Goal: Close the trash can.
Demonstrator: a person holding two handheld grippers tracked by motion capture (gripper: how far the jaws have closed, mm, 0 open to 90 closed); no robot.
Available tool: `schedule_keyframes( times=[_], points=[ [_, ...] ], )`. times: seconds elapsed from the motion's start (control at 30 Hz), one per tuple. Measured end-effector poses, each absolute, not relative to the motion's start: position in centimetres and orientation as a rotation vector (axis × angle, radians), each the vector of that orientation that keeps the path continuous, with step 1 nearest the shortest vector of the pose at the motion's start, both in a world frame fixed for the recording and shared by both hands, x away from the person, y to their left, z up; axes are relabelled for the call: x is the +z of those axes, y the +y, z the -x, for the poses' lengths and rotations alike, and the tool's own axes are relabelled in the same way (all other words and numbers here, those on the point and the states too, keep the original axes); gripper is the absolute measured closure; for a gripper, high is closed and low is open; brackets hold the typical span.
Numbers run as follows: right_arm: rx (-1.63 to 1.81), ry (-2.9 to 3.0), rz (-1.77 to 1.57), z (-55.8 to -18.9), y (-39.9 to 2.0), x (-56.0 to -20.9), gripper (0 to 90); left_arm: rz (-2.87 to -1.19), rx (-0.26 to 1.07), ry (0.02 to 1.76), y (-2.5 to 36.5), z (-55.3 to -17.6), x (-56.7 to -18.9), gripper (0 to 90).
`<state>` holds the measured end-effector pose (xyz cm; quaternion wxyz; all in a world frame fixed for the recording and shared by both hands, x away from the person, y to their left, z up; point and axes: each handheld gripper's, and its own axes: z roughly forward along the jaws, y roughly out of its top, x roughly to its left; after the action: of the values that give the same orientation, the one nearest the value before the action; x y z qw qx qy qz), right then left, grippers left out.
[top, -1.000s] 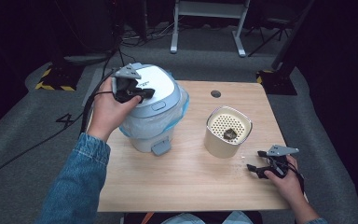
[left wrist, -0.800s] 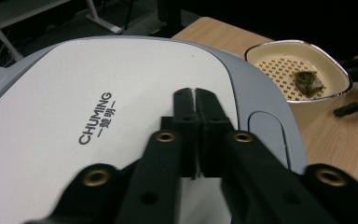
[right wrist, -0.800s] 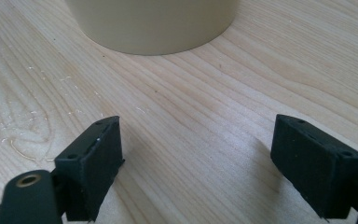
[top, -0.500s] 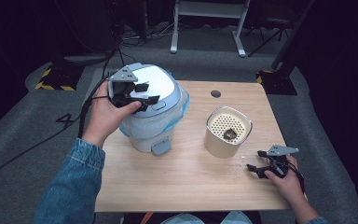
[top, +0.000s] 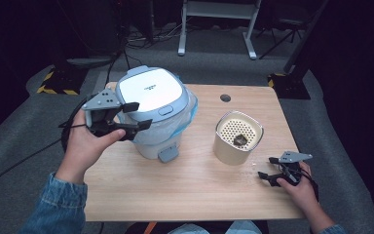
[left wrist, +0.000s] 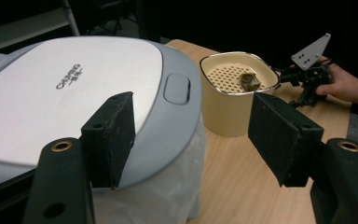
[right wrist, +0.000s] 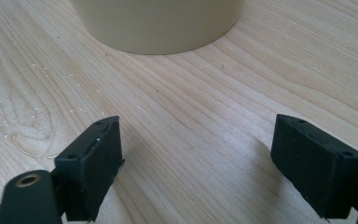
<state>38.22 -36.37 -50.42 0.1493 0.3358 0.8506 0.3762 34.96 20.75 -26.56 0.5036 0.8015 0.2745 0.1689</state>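
Observation:
A white-and-blue lidded bin [top: 153, 109] with a clear plastic liner stands at the table's left rear, its lid [left wrist: 74, 88] down. My left gripper [top: 137, 116] hovers just off the bin's left side. Its jaws have just been opening and stand open [left wrist: 191, 135], with nothing between them. To the right sits a beige container [top: 238, 136] with a perforated insert holding a small brown lump [left wrist: 249, 81]. My right gripper [top: 268, 168] rests open on the table near the front right corner. In the right gripper view it [right wrist: 196, 154] faces the container's base [right wrist: 158, 23].
The wooden table [top: 190, 195] has a round cable hole [top: 225, 98] at the back. A grey pedal [top: 168, 154] sticks out at the bin's front. Water smears [right wrist: 28, 126] mark the wood by my right gripper. Dark floor and a metal stand [top: 214, 24] lie beyond.
My left gripper was shut on top of the bin's lid. It has opened and drawn back toward the left, off the lid. The right hand has kept still.

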Motion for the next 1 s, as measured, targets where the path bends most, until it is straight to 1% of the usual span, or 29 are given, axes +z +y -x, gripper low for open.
schedule_keyframes(
  times=[0.27,0.33,0.53,1.0],
  points=[
    [1.081,2.445,-0.964,-38.2,-36.4,-50.4,16.5,-1.944,0.439,0.722,22.7,-31.7,-28.3,30.3],
    [1.081,2.445,-0.964,-38.2,-36.4,-50.4,16.5,-1.957,0.459,0.733,23.0,-31.1,-29.1,29.9],
    [1.08,2.445,-0.965,-38.2,-36.4,-50.4,16.5,-1.973,0.458,0.758,23.8,-29.7,-32.1,29.2],
    [1.08,2.445,-0.965,-38.2,-36.4,-50.4,16.5,-1.963,0.414,0.859,25.3,-28.7,-38.6,29.3]
  ],
)
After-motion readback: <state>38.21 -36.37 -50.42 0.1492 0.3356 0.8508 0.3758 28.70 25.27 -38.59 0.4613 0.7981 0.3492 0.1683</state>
